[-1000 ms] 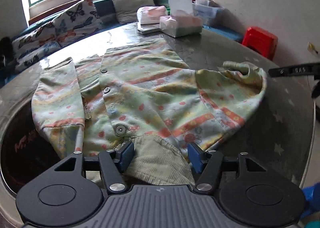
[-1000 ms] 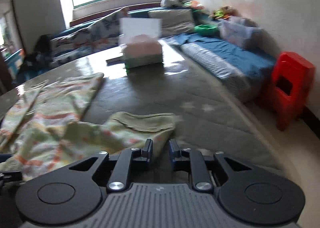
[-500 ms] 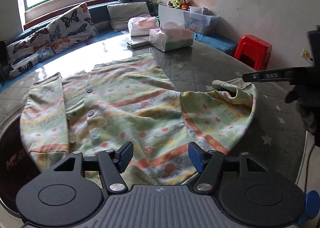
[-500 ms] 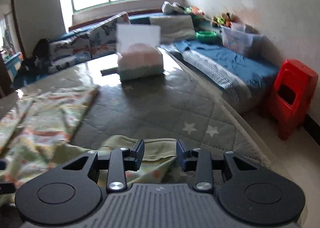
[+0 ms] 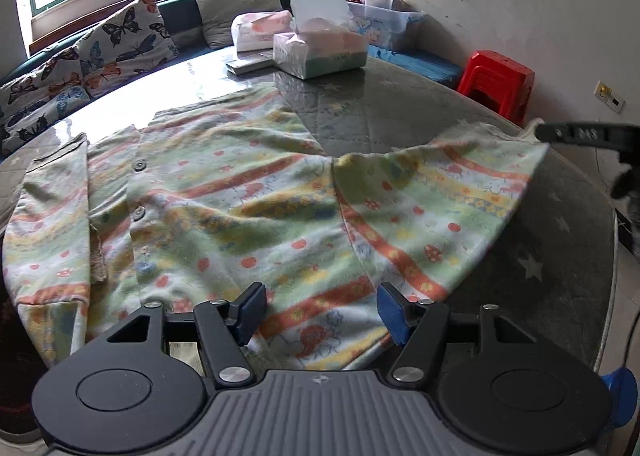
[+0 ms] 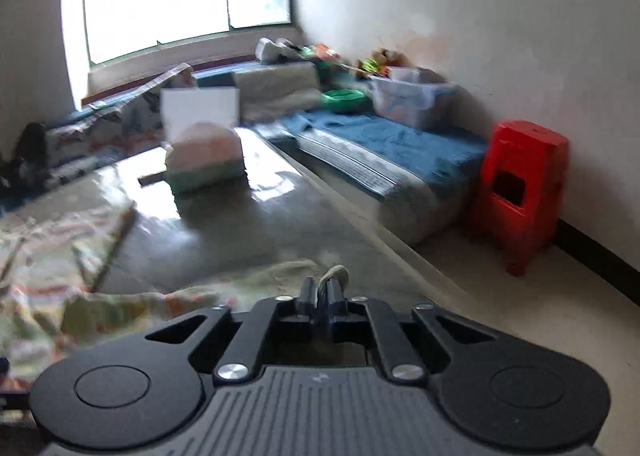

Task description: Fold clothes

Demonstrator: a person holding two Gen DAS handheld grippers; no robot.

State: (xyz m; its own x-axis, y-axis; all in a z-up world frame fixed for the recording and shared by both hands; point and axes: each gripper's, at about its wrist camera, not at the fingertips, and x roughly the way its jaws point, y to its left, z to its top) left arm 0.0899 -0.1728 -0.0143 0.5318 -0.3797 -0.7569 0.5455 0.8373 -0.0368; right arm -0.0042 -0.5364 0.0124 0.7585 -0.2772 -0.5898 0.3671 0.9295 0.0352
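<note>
Starting at the far left of the left wrist view, there's a row of butterfly cushions (image 5: pixel 100 52) under the window, then the round grey table (image 5: pixel 400 112) with a kids' buttoned pajama shirt (image 5: pixel 224 208) spread out front-side up on it, green with orange stripes and little red dots. Its left sleeve (image 5: pixel 48 224) is lying flat along the body. The left gripper (image 5: pixel 320 308) is sitting low over the near edge of the shirt with its blue pads (image 5: pixel 394 310) spread wide, nothing between them, fabric just underneath. Behind the shirt there's a tissue box (image 5: pixel 320 52) plus a tissue pack (image 5: pixel 260 30) beside it. Moving right, the other sleeve (image 5: pixel 460 192) is pulled out sideways and lifted off the tabletop at the cuff, where the right gripper (image 6: pixel 323 290) has it pinched; in the right wrist view the fingers are clamped together with a bit of cuff (image 6: pixel 334 274) poking up between them. That view is pretty blurry. Far right by the wall is a red plastic stool (image 5: pixel 496 84).
</note>
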